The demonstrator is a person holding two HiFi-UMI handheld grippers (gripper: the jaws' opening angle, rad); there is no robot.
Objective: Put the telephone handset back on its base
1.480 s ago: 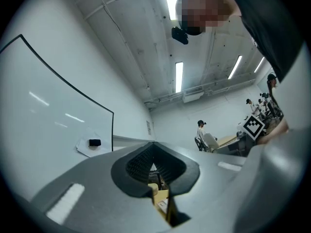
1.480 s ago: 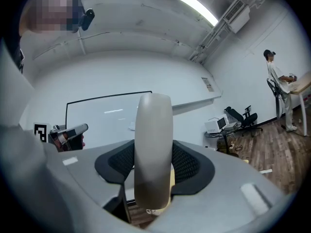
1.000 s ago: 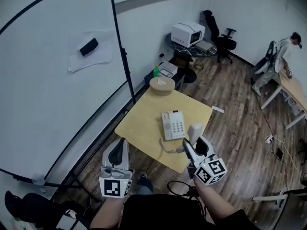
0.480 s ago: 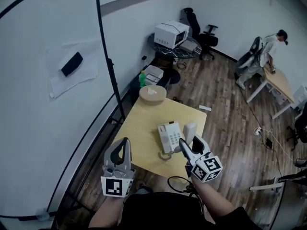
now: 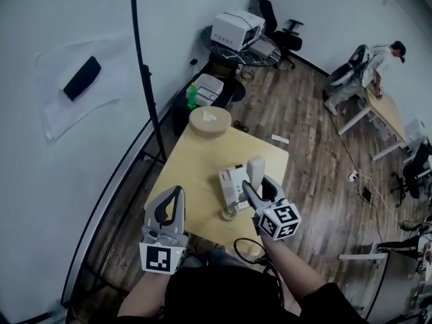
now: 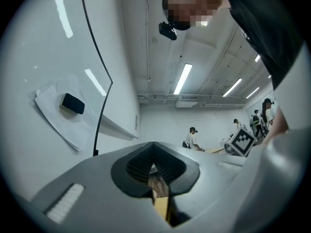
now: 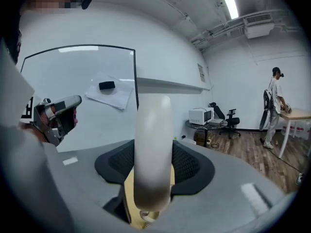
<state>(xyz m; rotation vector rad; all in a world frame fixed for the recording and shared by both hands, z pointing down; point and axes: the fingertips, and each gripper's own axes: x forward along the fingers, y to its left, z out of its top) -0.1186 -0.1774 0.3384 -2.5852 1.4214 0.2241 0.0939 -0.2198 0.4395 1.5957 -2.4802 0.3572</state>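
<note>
Pinching handset [image 5: 255, 169] upright in R gripper [image 5: 256, 186] jaws, near base [image 5: 228, 183], L gripper [image 5: 174, 198] jaws pressed together, empty.

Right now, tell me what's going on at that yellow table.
A person holds a gripper in each hand. The right gripper is shut on a white telephone handset and holds it upright, close above the telephone base on the yellow table. The handset is not yet on the base. The left gripper is shut and empty, off by the table's near left edge.
</note>
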